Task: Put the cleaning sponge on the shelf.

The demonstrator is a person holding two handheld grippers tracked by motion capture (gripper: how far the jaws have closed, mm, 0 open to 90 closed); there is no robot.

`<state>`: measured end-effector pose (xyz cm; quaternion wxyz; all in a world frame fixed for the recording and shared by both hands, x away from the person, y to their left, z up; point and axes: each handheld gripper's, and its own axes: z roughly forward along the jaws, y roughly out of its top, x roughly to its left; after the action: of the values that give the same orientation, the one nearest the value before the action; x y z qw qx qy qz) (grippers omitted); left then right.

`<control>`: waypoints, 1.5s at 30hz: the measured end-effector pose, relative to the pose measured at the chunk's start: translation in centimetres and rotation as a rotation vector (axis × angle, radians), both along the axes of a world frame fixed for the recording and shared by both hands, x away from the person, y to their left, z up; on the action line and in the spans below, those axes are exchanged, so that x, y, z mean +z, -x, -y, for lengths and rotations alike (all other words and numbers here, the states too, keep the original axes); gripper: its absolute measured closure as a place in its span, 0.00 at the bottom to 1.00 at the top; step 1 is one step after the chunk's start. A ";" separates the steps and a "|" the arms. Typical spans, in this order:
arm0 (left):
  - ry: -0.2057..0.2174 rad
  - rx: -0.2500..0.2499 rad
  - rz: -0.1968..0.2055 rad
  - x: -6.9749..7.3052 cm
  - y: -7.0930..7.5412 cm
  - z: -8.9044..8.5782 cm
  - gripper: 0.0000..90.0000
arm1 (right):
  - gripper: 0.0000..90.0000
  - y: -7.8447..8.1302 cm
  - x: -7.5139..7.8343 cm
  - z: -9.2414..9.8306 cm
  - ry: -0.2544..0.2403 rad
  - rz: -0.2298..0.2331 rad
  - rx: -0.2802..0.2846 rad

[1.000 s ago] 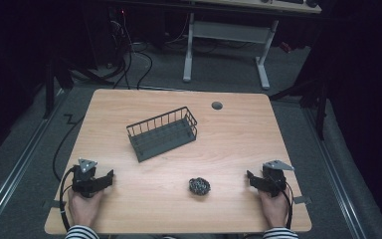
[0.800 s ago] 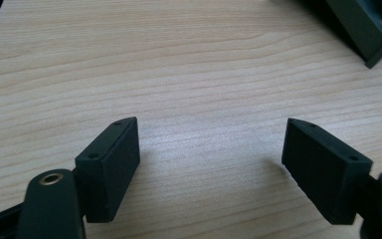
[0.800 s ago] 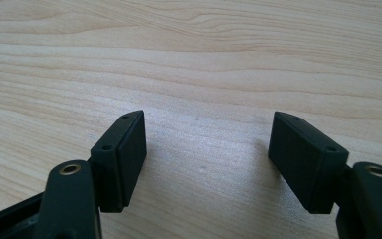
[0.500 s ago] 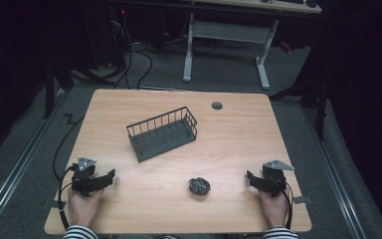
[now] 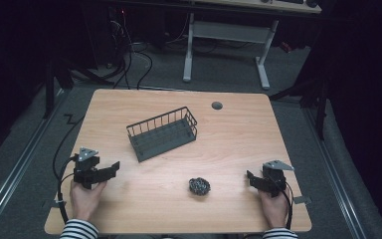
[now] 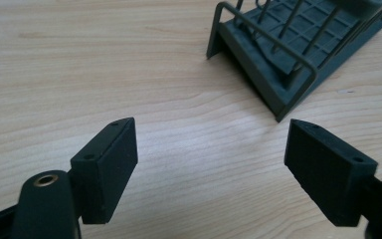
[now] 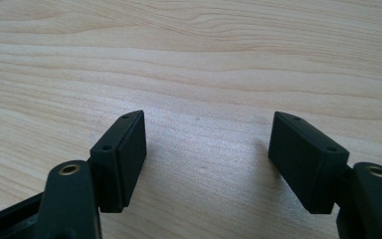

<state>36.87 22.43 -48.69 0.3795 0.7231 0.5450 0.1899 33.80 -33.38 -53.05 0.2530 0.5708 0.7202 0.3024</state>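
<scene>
Near the tabletop's (image 5: 238, 124) front corners: left hand-held gripper (image 5: 110, 167) and right hand-held gripper (image 5: 249, 178), both jaws apart, empty. Toward the front edge, dark scrubber ball (image 5: 199, 186); mid-tabletop, wire basket (image 5: 162, 133). Best approached from above, squeezed gently.

A dark wire basket with a solid floor (image 5: 162, 133) sits on the light wooden table (image 5: 238, 134), left of centre and set at an angle. A small round dark grommet (image 5: 217, 105) lies behind it to the right, near the far edge. A small dark crumpled metallic ball (image 5: 199, 186) lies toward the near edge, well apart from the basket, between the left gripper (image 5: 110, 167) and the right gripper (image 5: 251, 178).
</scene>
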 end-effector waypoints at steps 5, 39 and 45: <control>0.022 -0.024 0.010 1.6 -0.4 0.4 0.23 | 0.35 0.0 0.0 0.0 0.003 0.002 0.006; -0.003 -0.076 -0.037 4.6 -7.4 5.1 0.17 | 0.34 0.0 0.0 0.0 0.001 0.000 0.005; -0.029 -0.075 -0.048 4.3 -8.3 6.0 0.17 | 0.34 0.0 0.0 0.0 0.000 0.000 0.005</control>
<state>45.15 16.38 -44.36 0.3627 0.7528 0.5236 0.1663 33.81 -33.40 -53.05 0.2521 0.5692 0.7215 0.3031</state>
